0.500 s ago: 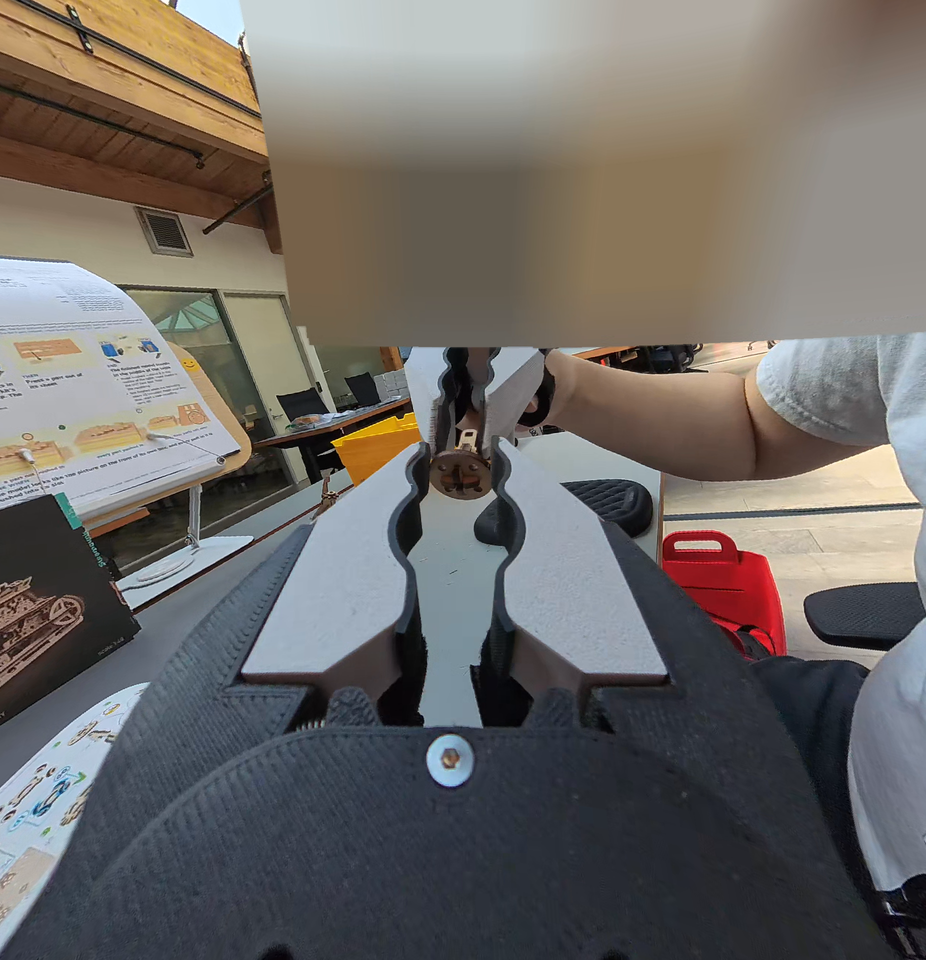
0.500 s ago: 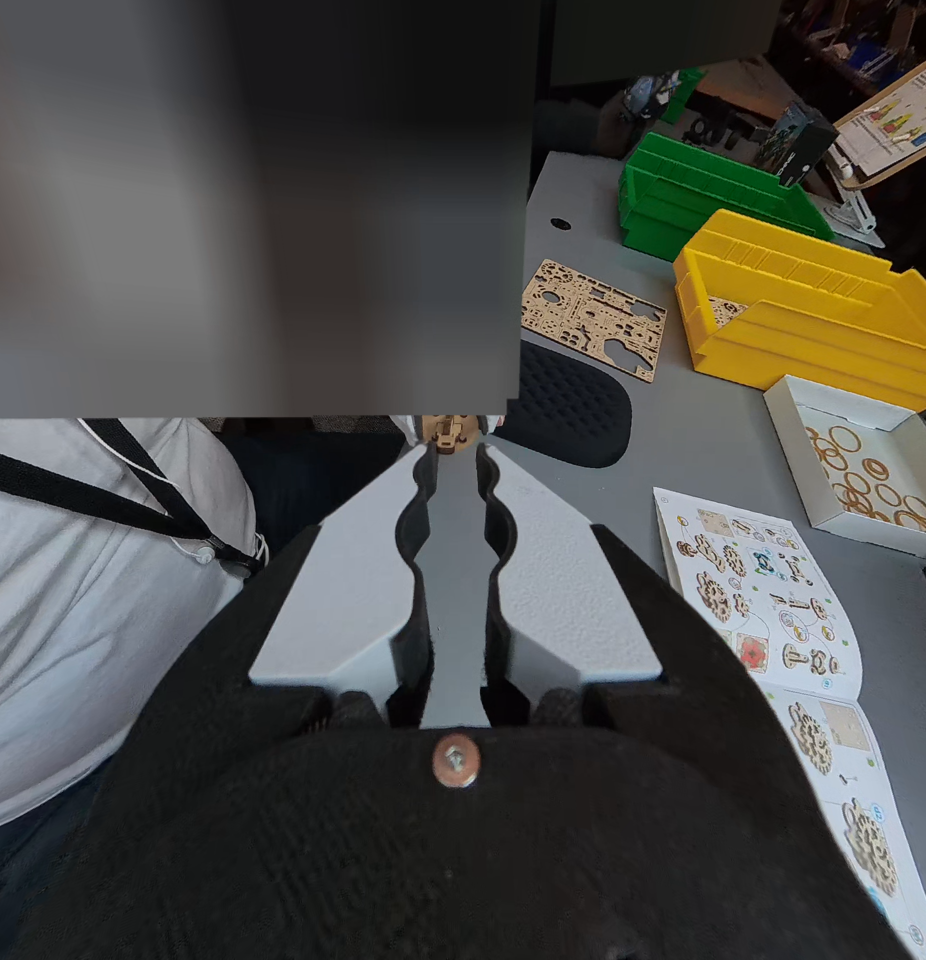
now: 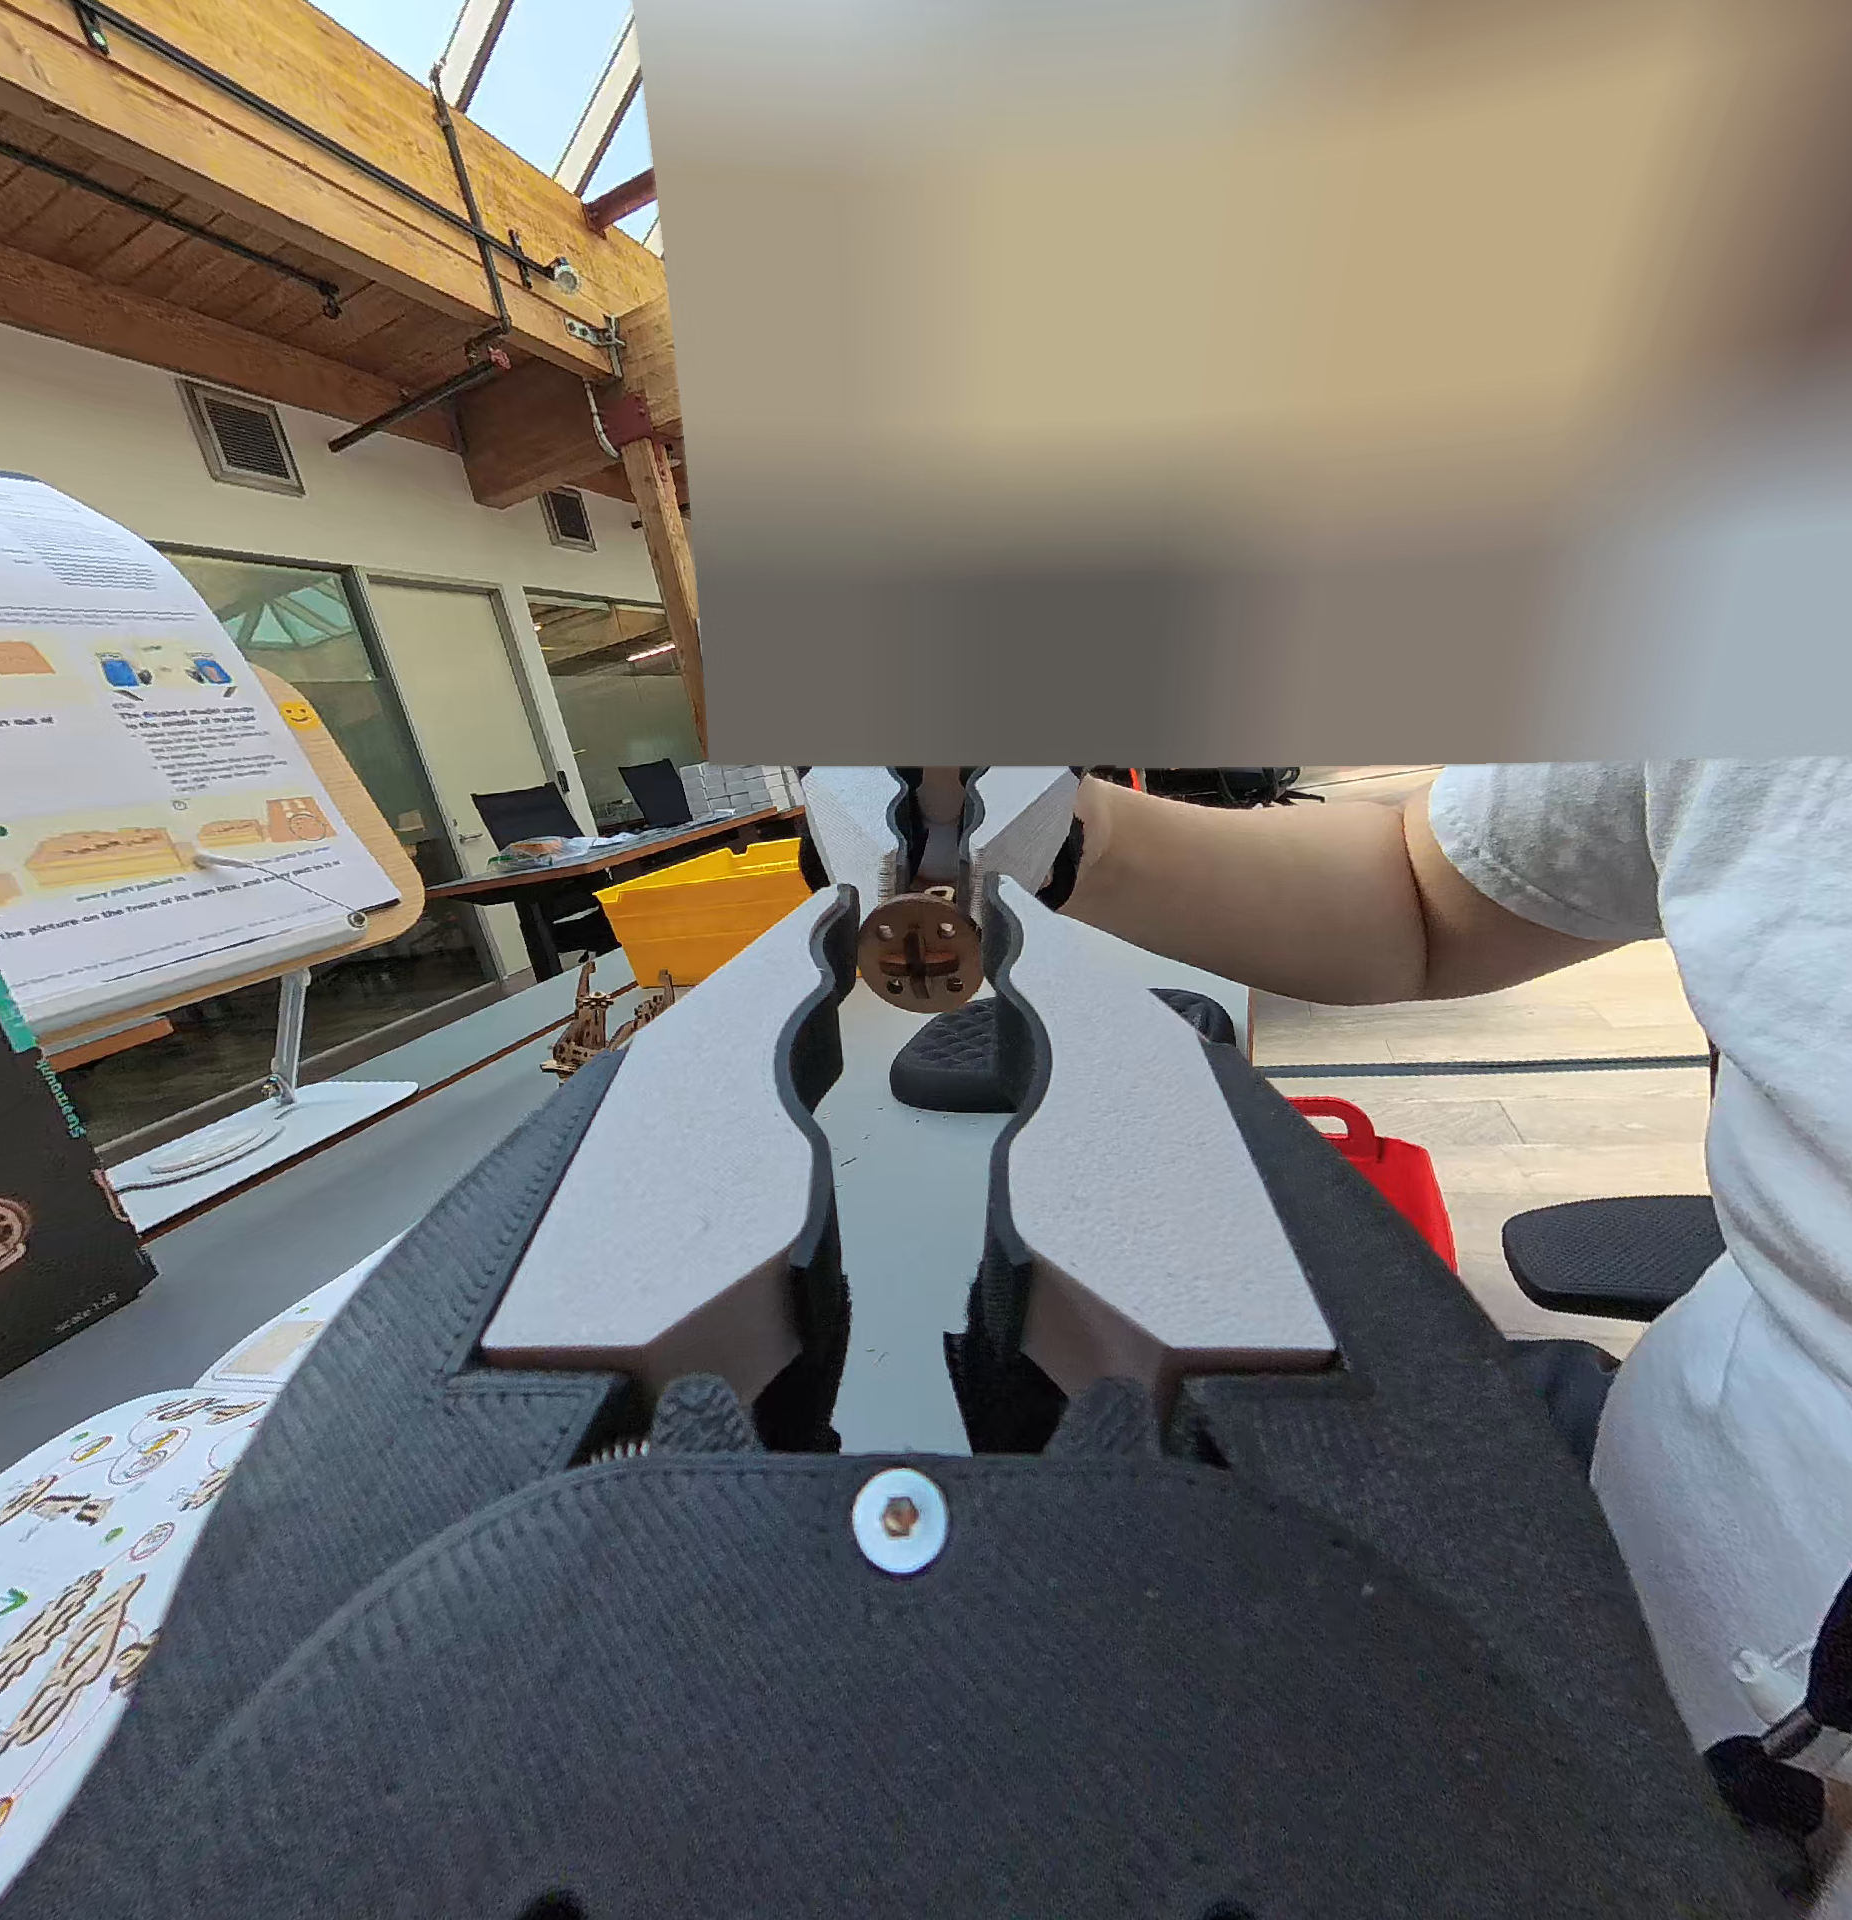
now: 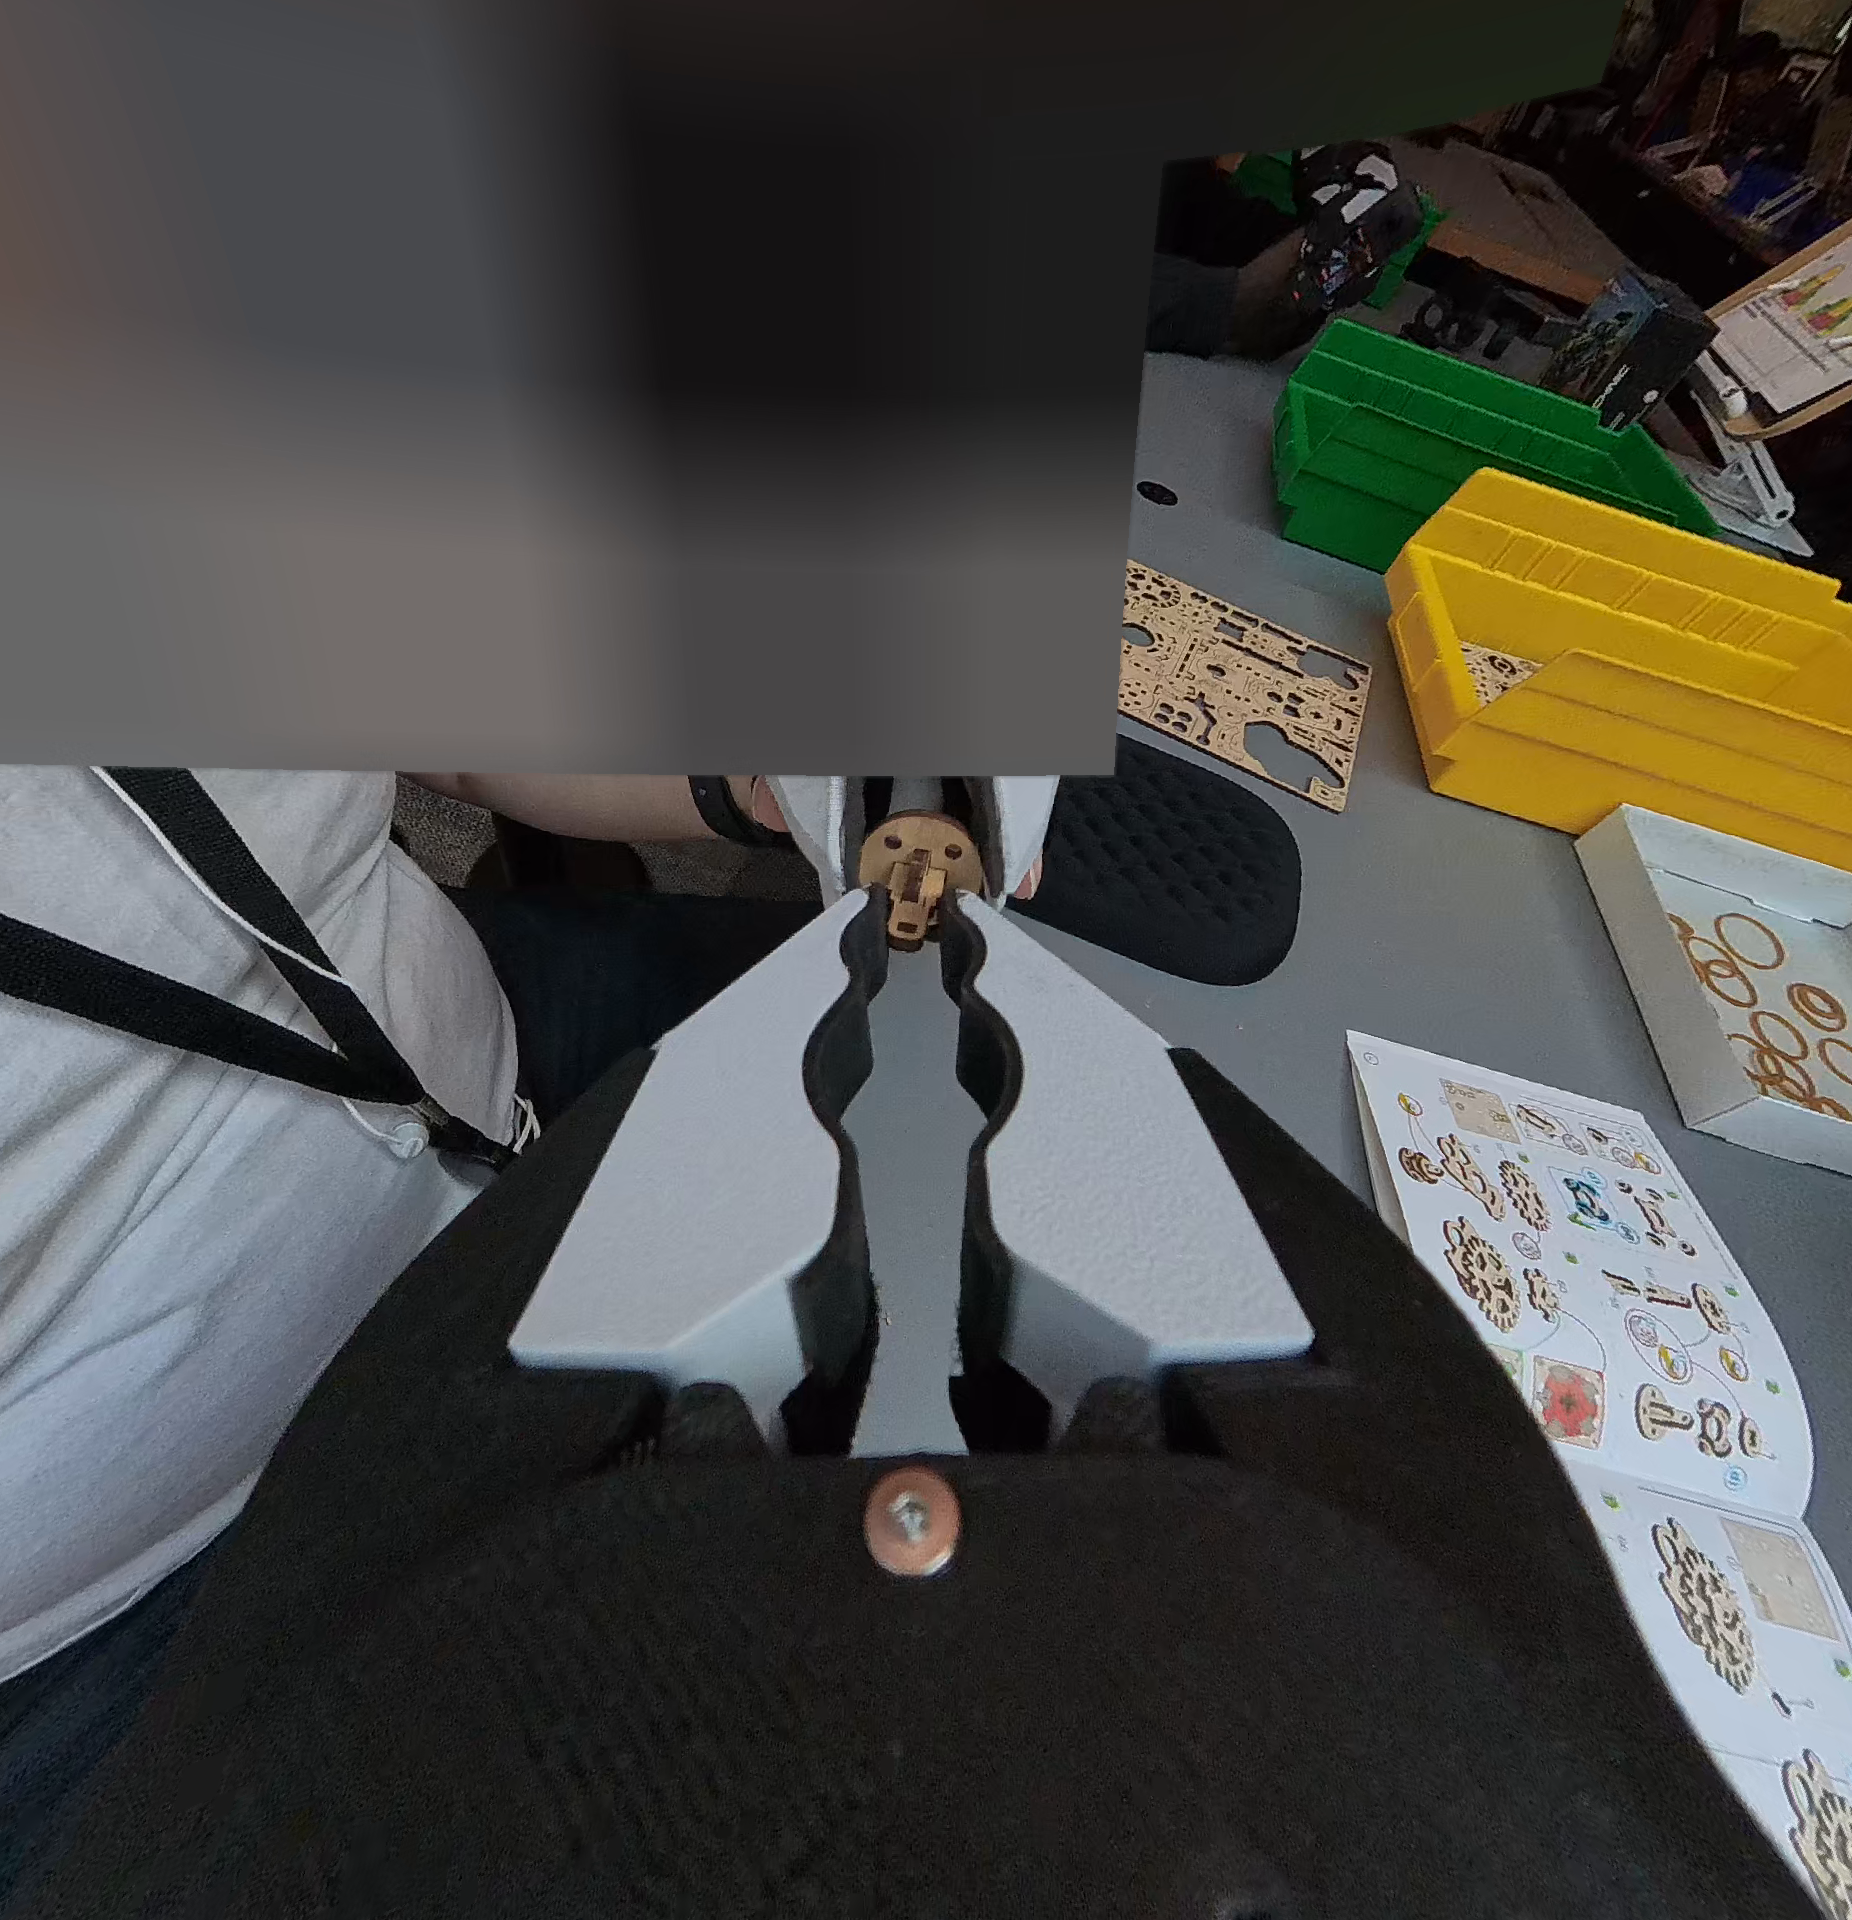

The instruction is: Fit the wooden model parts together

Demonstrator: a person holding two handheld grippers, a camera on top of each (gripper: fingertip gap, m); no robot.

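My left gripper [image 3: 919, 935] is shut on a round wooden disc [image 3: 919, 951] with a cross-shaped slot, held at its fingertips above the grey table [image 3: 901, 1195]. My right gripper [image 4: 911, 914] is shut on a small wooden peg piece [image 4: 909, 906], whose far end meets the middle of the disc [image 4: 917, 847]. The two grippers face each other tip to tip. The right gripper also shows in the left wrist view [image 3: 937, 831], just behind the disc. How deep the peg sits in the disc is hidden.
A black pad [image 4: 1161, 873] lies under the grippers. A cut-out wooden sheet [image 4: 1244, 686], yellow bin [image 4: 1649, 675], green bin [image 4: 1462, 457], white box of wooden rings [image 4: 1753, 987] and instruction sheet [image 4: 1587, 1268] lie to the right. An instruction stand [image 3: 153, 748] and black box [image 3: 28, 1195] stand to the left. Less than 4 cm separates the two grippers' tips.
Both views have tilted up a little. The peg piece is now tighter against the disc, and the disc's back face has come into the right wrist view.
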